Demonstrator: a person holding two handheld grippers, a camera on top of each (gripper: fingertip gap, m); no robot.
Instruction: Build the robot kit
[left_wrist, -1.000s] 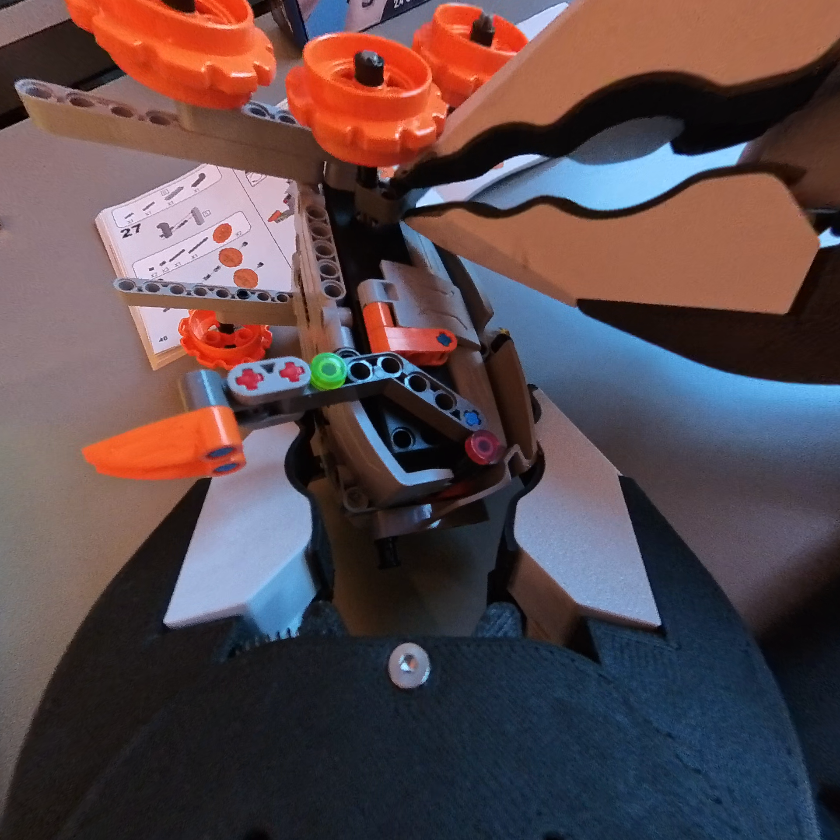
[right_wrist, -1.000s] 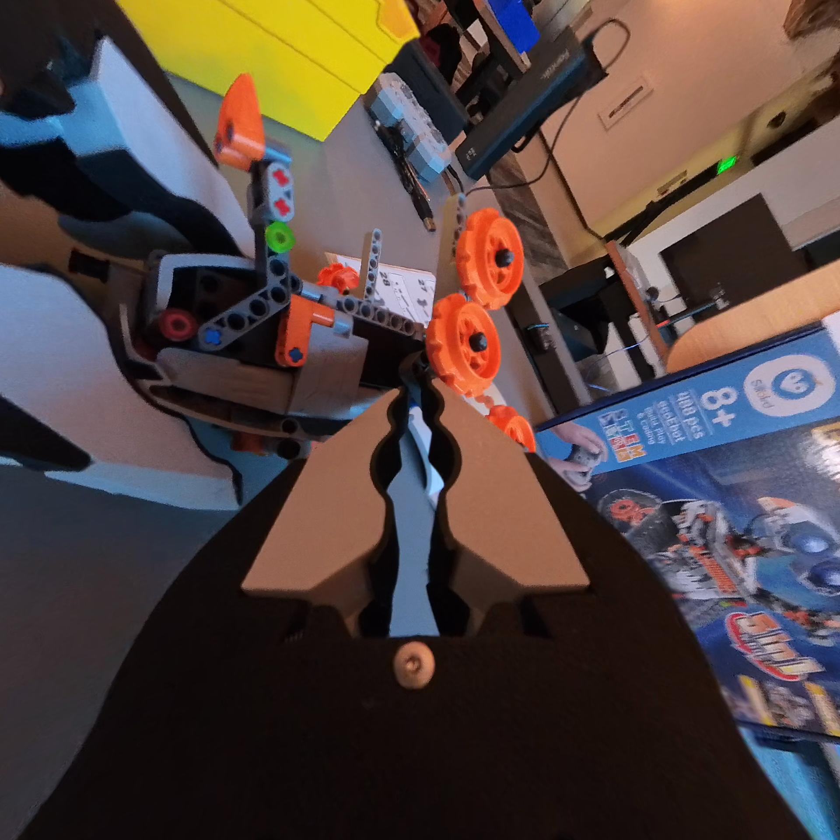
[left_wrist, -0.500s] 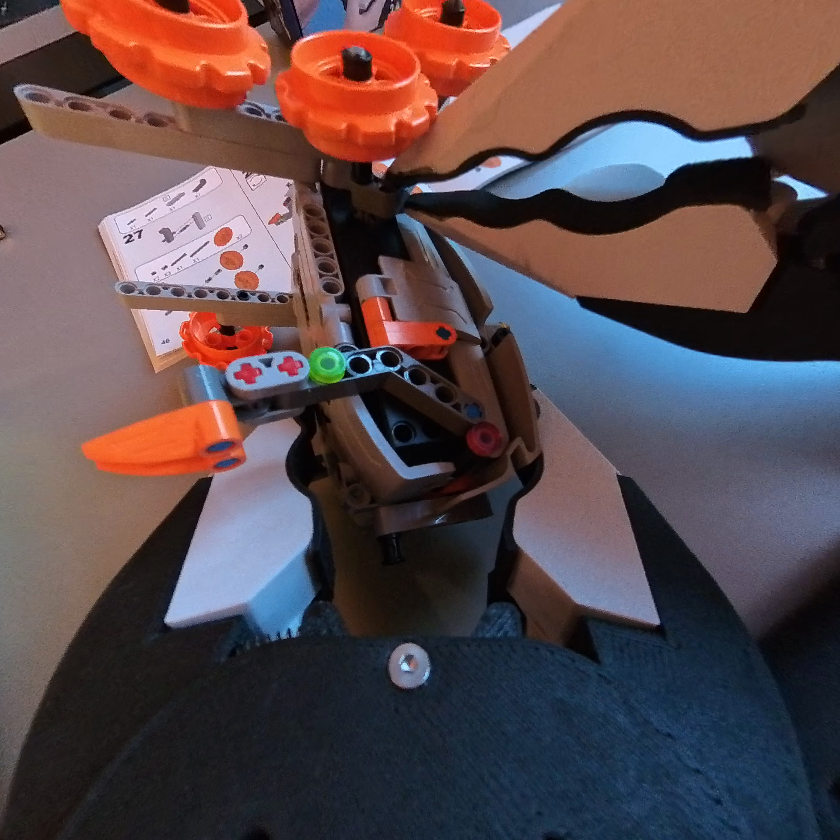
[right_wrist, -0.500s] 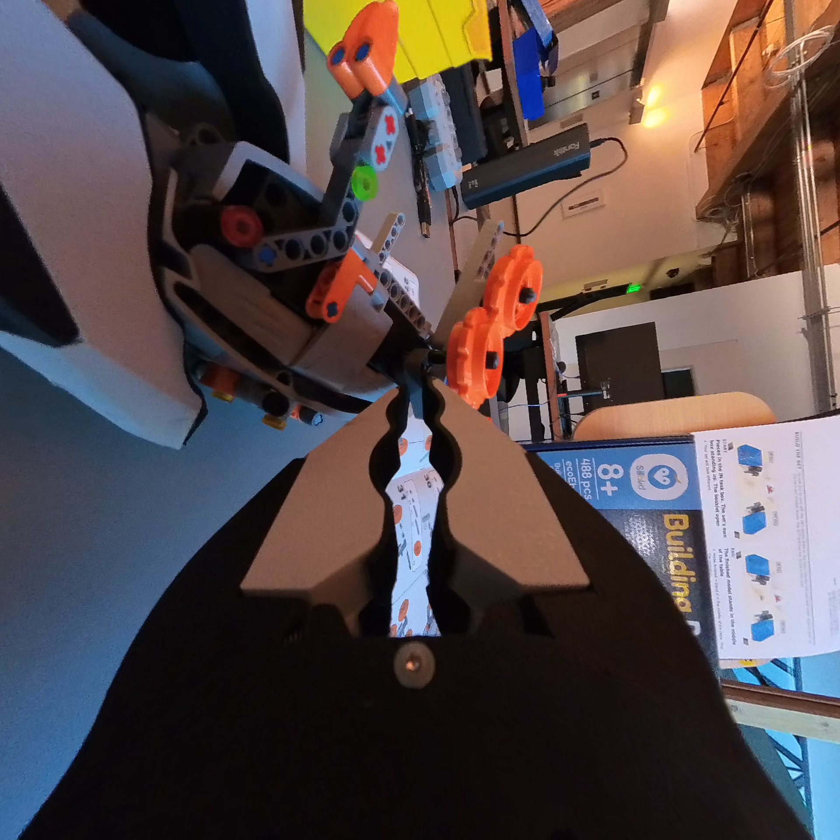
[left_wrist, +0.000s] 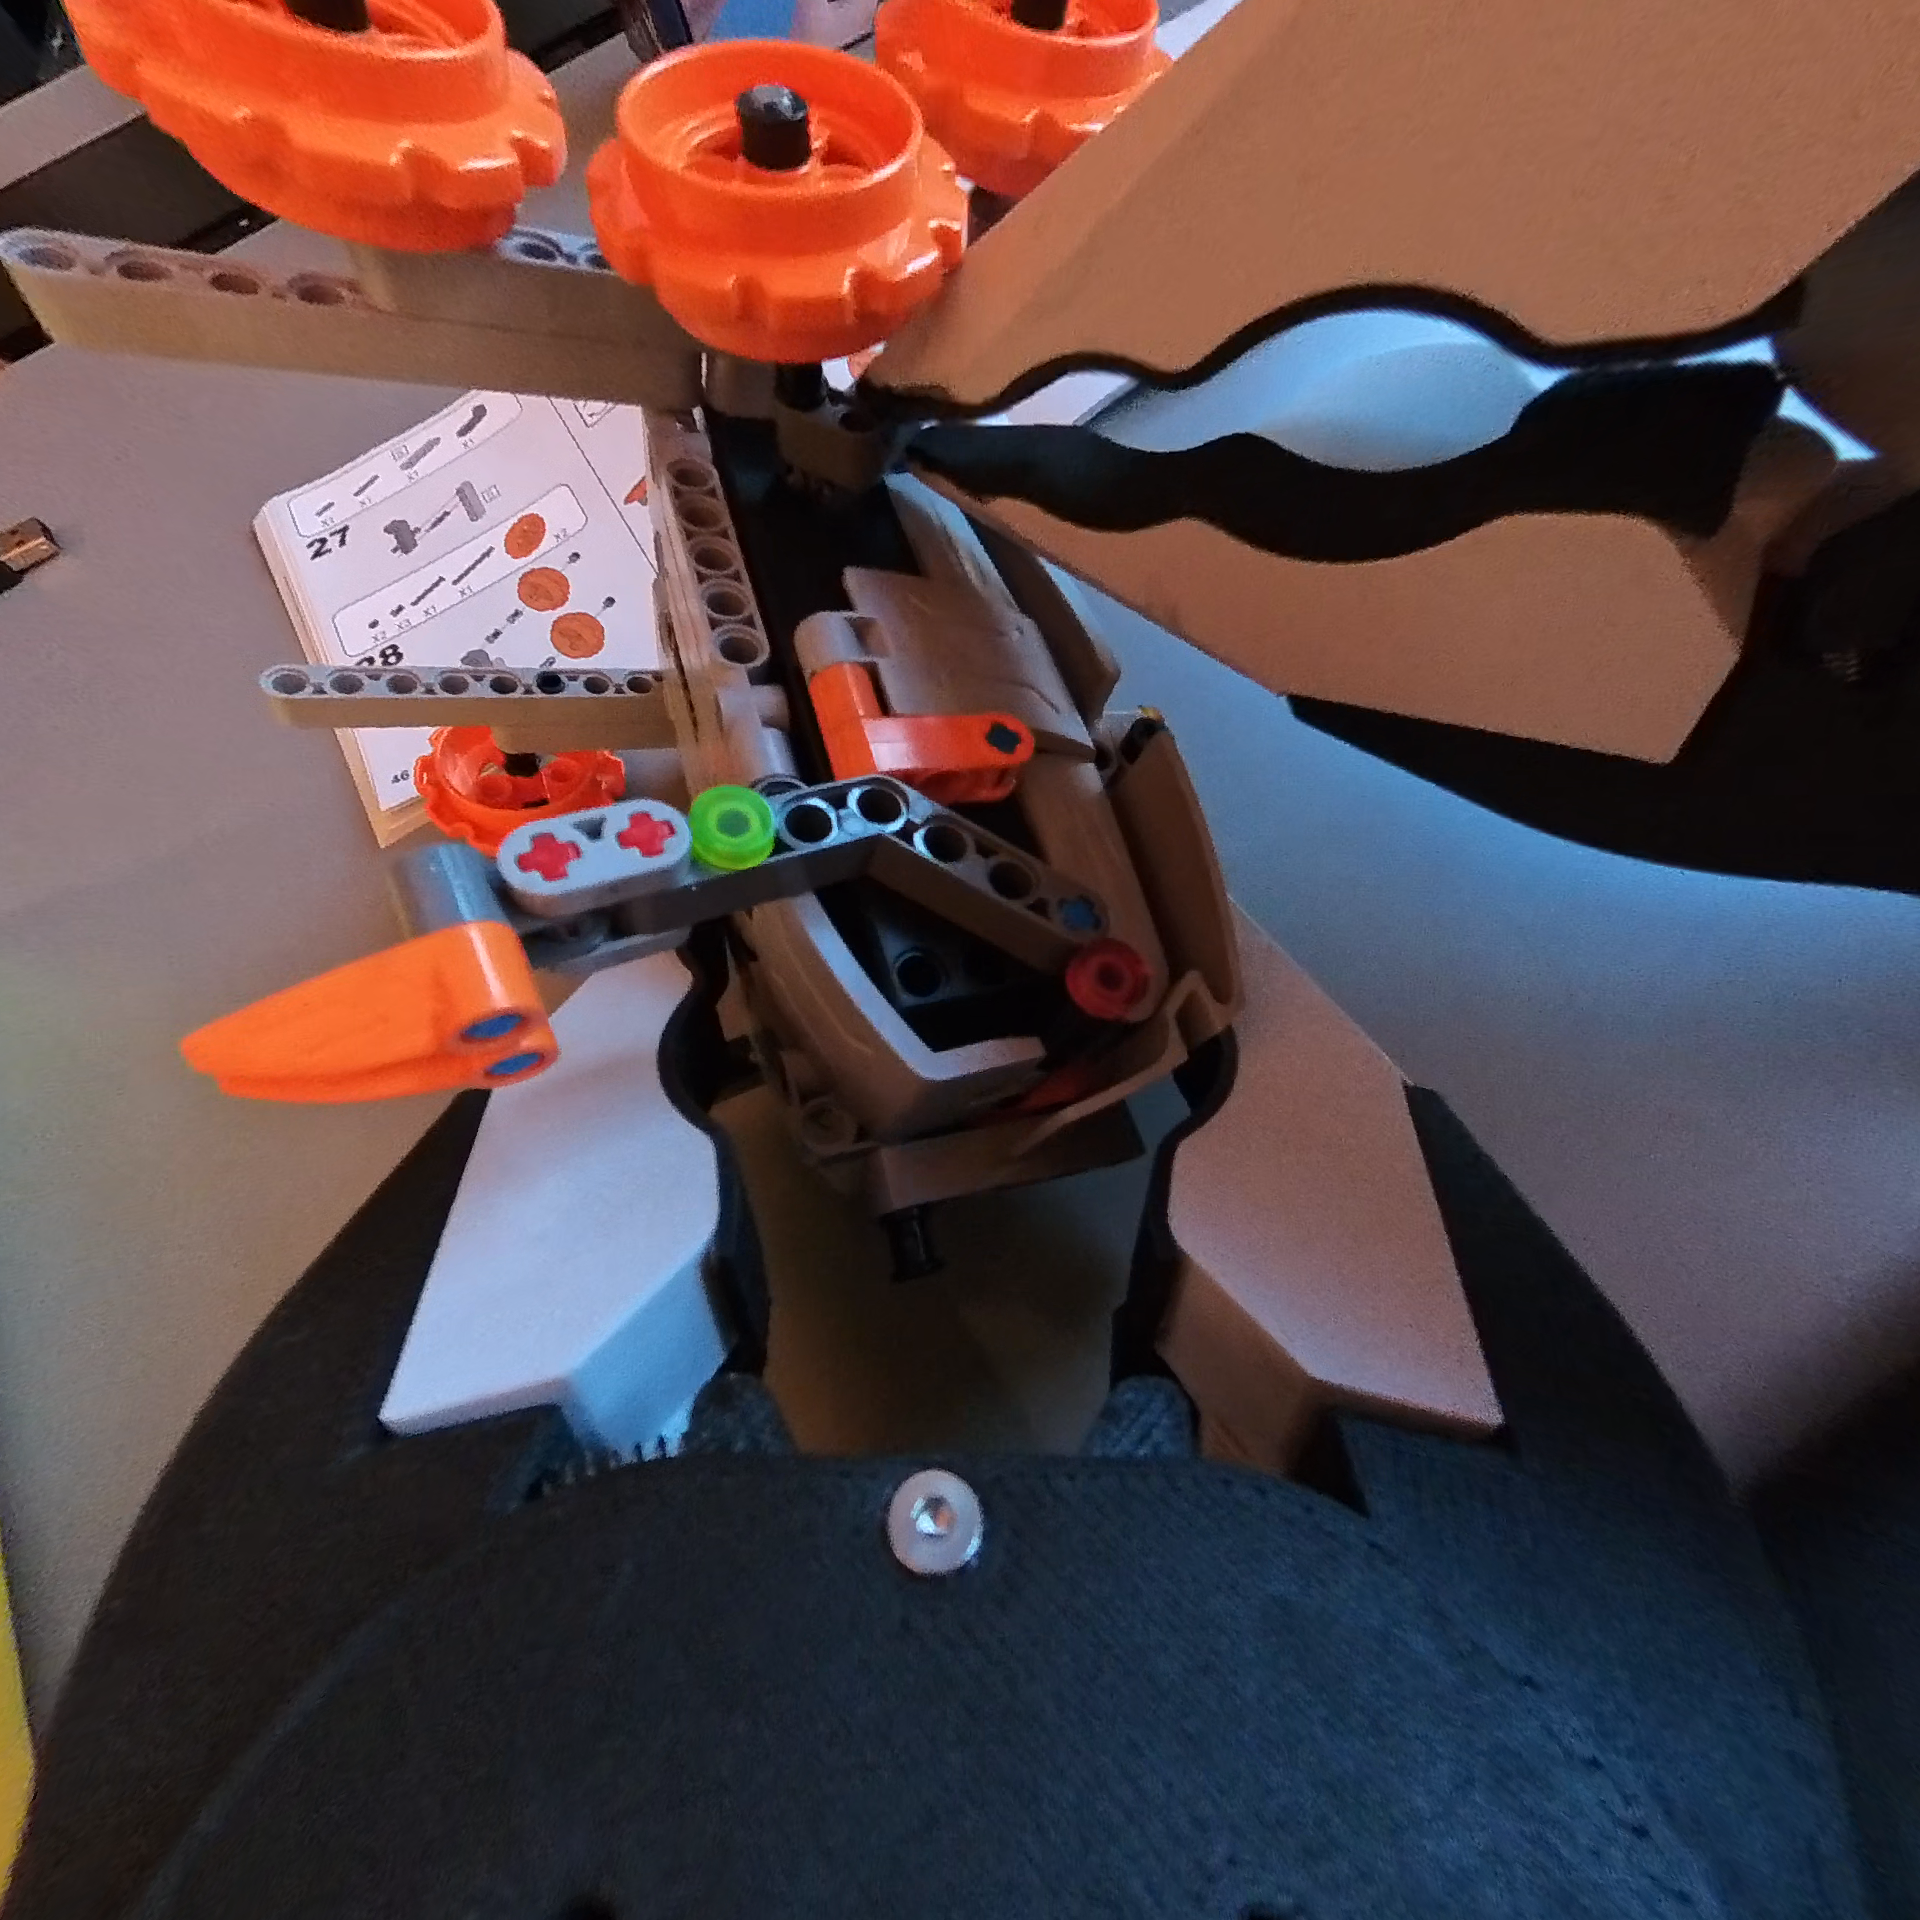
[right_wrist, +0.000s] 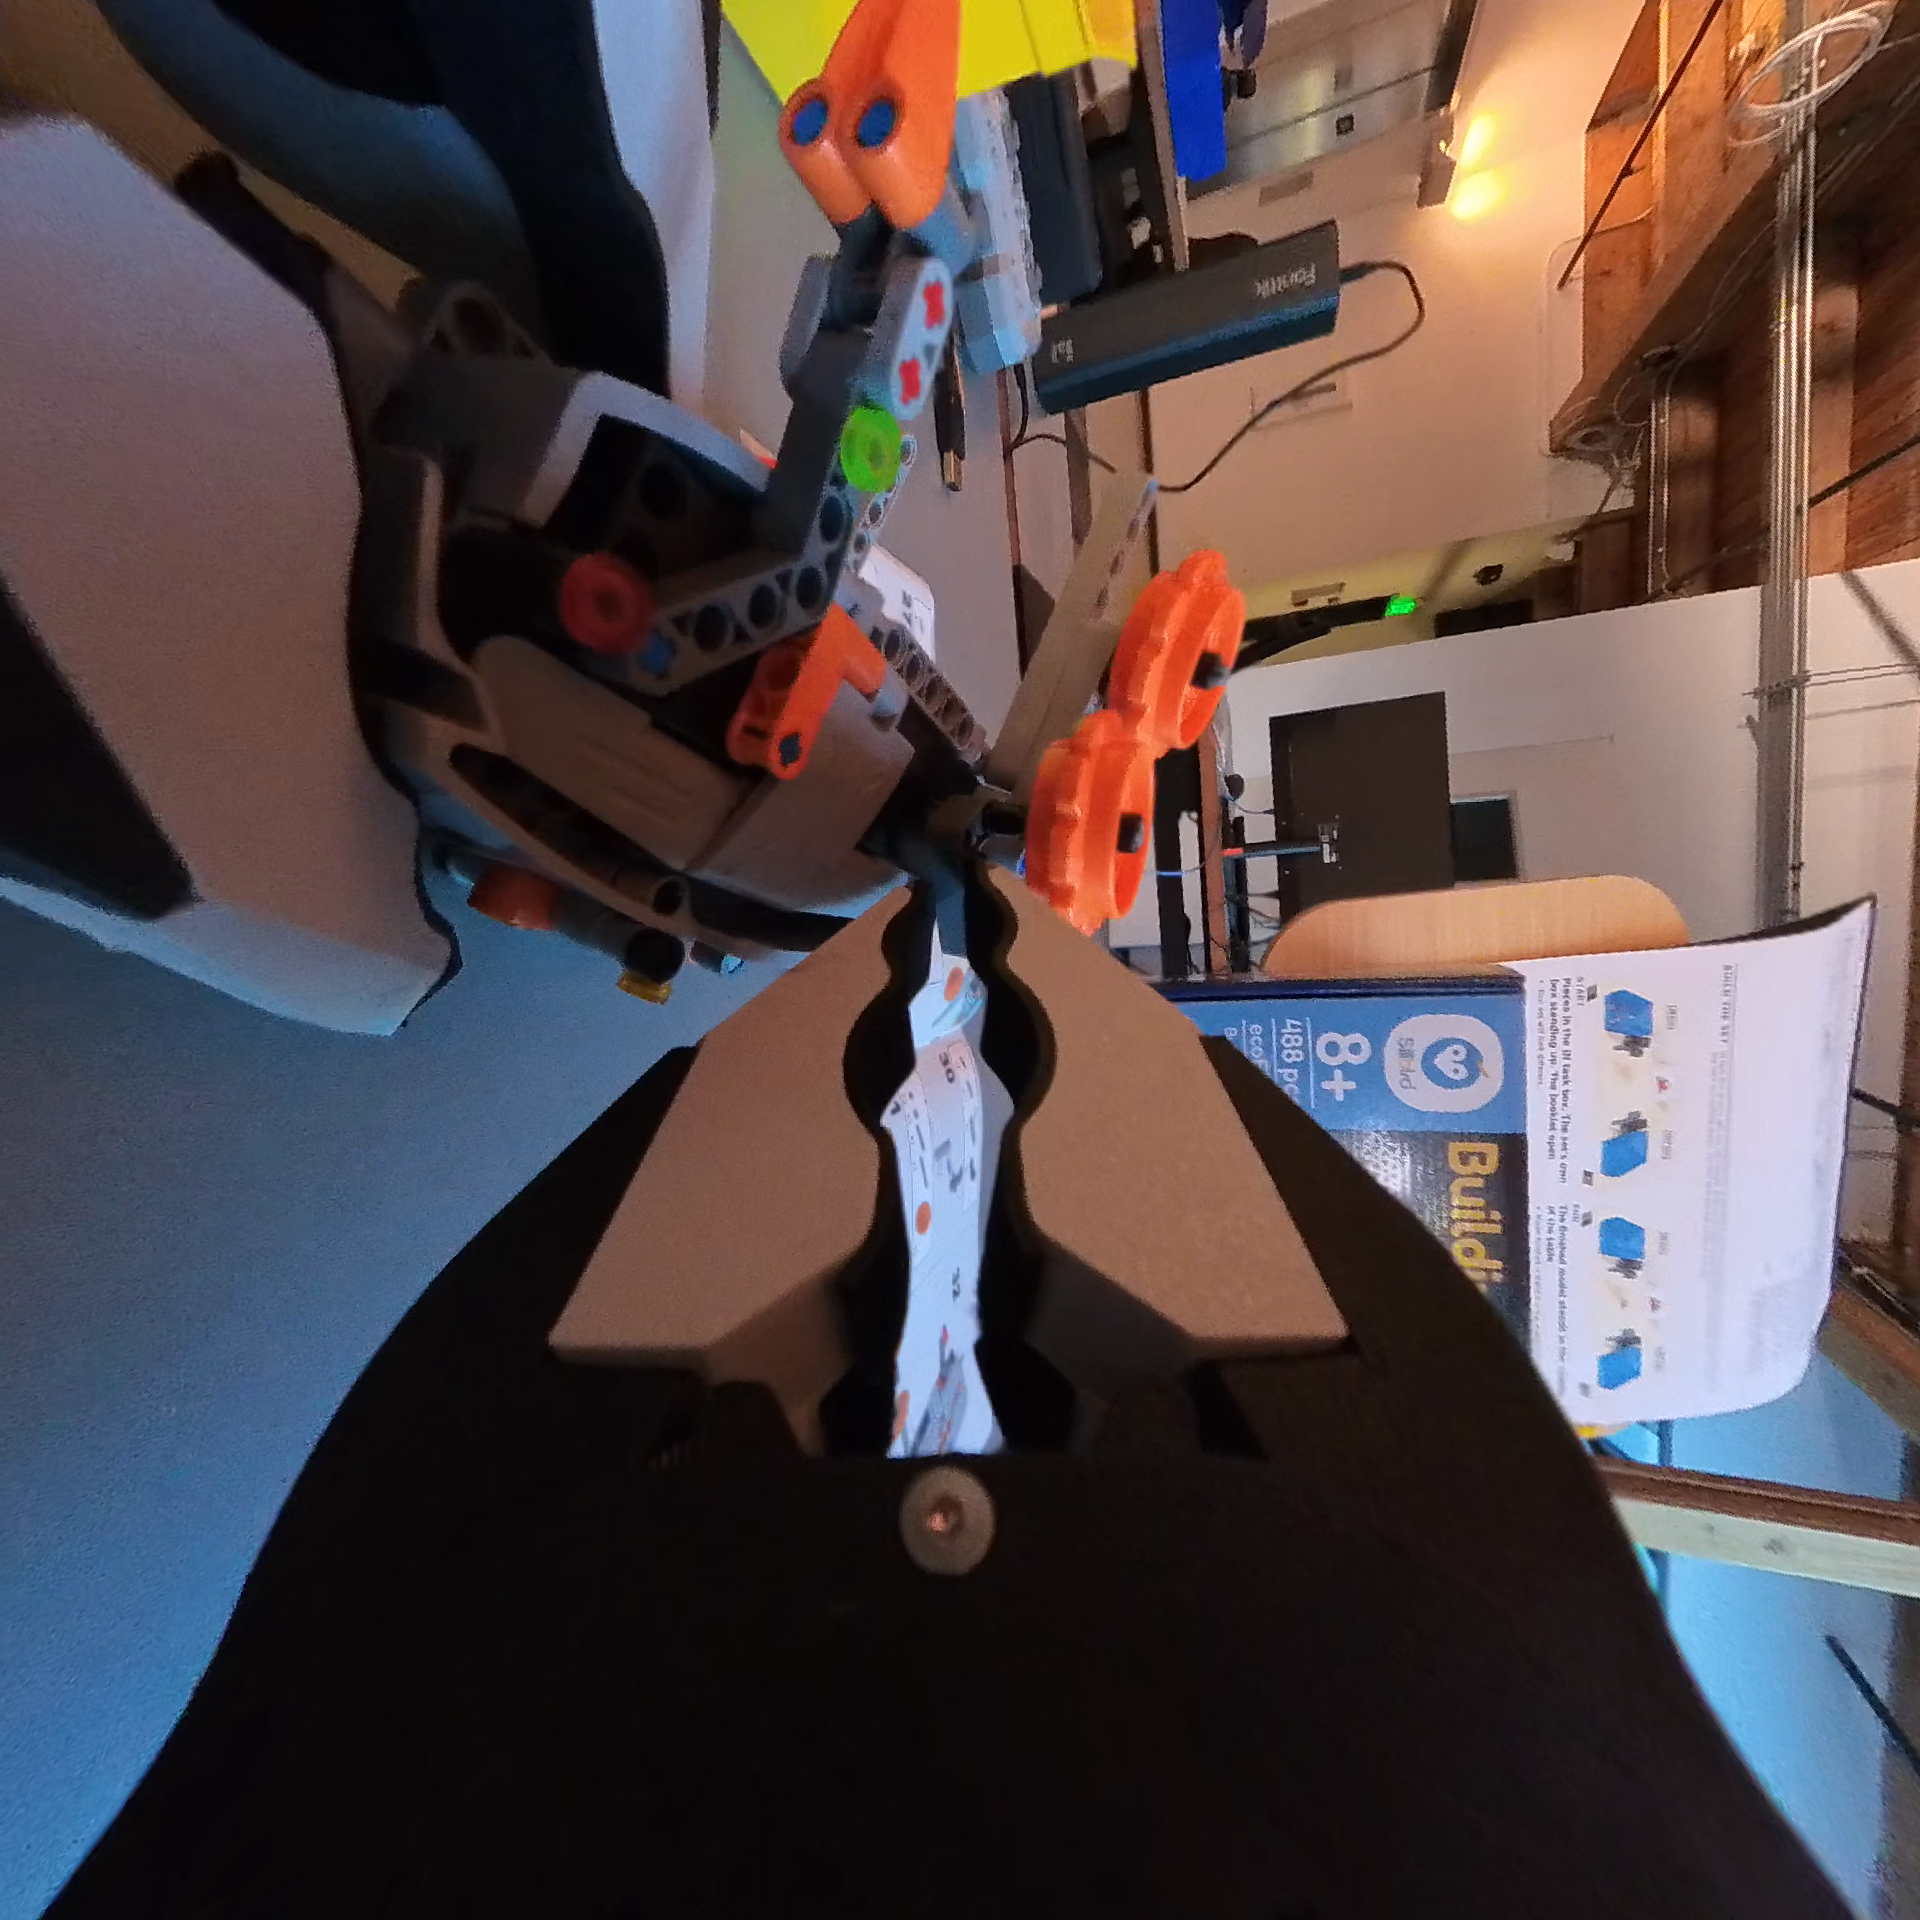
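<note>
Left wrist view: your left gripper (left_wrist: 940, 1049) clamps the grey rear body of the brick-built model (left_wrist: 935, 831), one finger on each flank, the model jutting forward and upward between them. A dark angled beam (left_wrist: 894, 862) crosses its top, carrying a green round stud (left_wrist: 731, 826) and a red round stud (left_wrist: 1108, 977). An orange pointed piece (left_wrist: 364, 1023) sticks out to the left, off the fingers. At the far end, three orange wheels (left_wrist: 774, 187) sit on grey beams above the table (left_wrist: 156, 935).

Your right gripper (left_wrist: 883, 416) comes in from the upper right; its tips meet at a small dark part at the model's neck, just under the middle wheel.

Right wrist view: the right gripper (right_wrist: 951, 888) has its jaws drawn nearly together, tips pinching that dark part beside the nearest wheel (right_wrist: 1091, 831). Contact looks firm, though the part itself is too small and dark to identify. The left gripper's pale fingers (right_wrist: 208, 623) hold the model (right_wrist: 644, 727) at upper left.

An open instruction booklet (left_wrist: 436, 561) lies on the table beneath the model. A blue box (right_wrist: 1382, 1122) with a printed sheet (right_wrist: 1704, 1164) leaning on it stands beyond the right gripper.
</note>
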